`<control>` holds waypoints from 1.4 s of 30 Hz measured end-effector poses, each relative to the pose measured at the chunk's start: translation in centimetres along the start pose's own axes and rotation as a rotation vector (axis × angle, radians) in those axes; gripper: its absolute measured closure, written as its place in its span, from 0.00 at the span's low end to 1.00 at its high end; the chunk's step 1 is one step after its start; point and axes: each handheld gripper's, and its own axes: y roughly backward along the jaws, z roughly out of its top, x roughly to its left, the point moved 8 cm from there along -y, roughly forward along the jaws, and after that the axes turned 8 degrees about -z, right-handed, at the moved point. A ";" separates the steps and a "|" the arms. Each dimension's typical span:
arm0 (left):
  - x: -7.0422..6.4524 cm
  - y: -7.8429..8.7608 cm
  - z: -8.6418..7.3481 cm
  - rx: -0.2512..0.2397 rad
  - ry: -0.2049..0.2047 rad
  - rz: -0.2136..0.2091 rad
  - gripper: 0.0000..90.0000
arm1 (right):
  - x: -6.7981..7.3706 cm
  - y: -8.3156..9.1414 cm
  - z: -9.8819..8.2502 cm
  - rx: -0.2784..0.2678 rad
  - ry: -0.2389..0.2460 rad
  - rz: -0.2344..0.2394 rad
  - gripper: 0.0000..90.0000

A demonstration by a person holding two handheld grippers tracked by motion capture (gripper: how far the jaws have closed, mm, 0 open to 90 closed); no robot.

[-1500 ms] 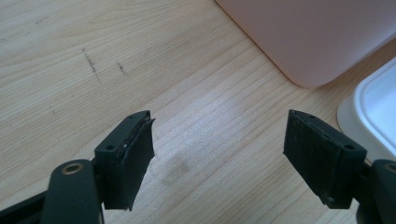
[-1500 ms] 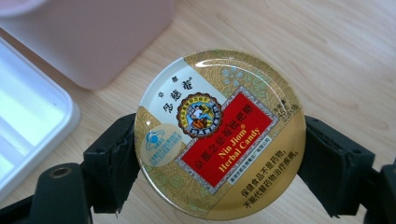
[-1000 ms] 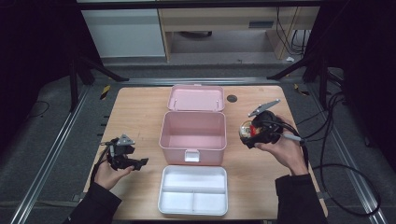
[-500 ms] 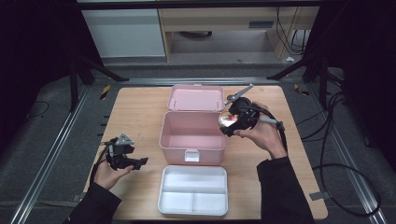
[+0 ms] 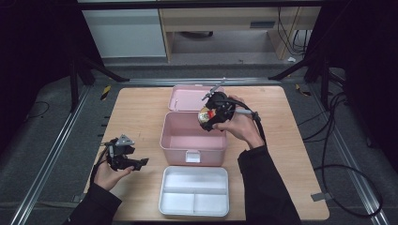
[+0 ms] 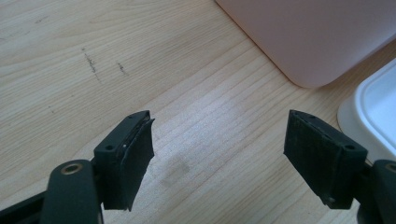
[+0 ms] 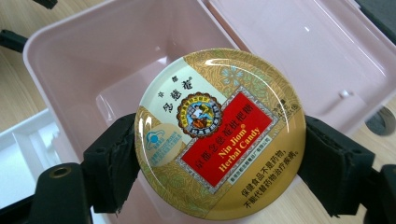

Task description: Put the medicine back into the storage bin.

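In the high view, the right gripper point(image 5: 209, 111) is held over the far right part of the open pink box point(image 5: 193, 138), with a round candy tin point(image 5: 204, 114) pinched between its fingers. The tin is kept on edge and tilted toward the box's hollow, which suggests that it is meant to be lowered inside. The box's lid point(image 5: 190, 97) is laid back flat on the surface point(image 5: 136, 110) just beyond the box, so the opening is left free from above. A white divided tray point(image 5: 195, 191) is set just near of the box, apart from it. The left gripper point(image 5: 123, 157) is rested low at the near left, well apart from the box, out of the other hand's path.

In the left gripper view, the fingers point(image 6: 125, 158) are seen spread wide with nothing between them, above bare wood. A rounded corner of the pink box point(image 6: 308, 42) is shown at the far right, and the tray's rim point(image 6: 369, 112) below it.

In the right gripper view, the gold and red tin point(image 7: 219, 133) is gripped by its rim on two opposite sides by the fingers point(image 7: 109, 168), its printed face turned toward the camera. Behind it the box's interior point(image 7: 107, 70) is seen bare, so nothing inside is judged to block a drop. The near wall of the box and the hinge edge by the lid point(image 7: 322, 60) are the only parts that could be struck if the tin were lowered off-centre.
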 end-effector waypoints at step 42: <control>-0.1 0.0 0.0 0.002 -0.013 -0.005 0.26 | 4.4 -10.1 2.3 0.130 0.117 0.077 0.22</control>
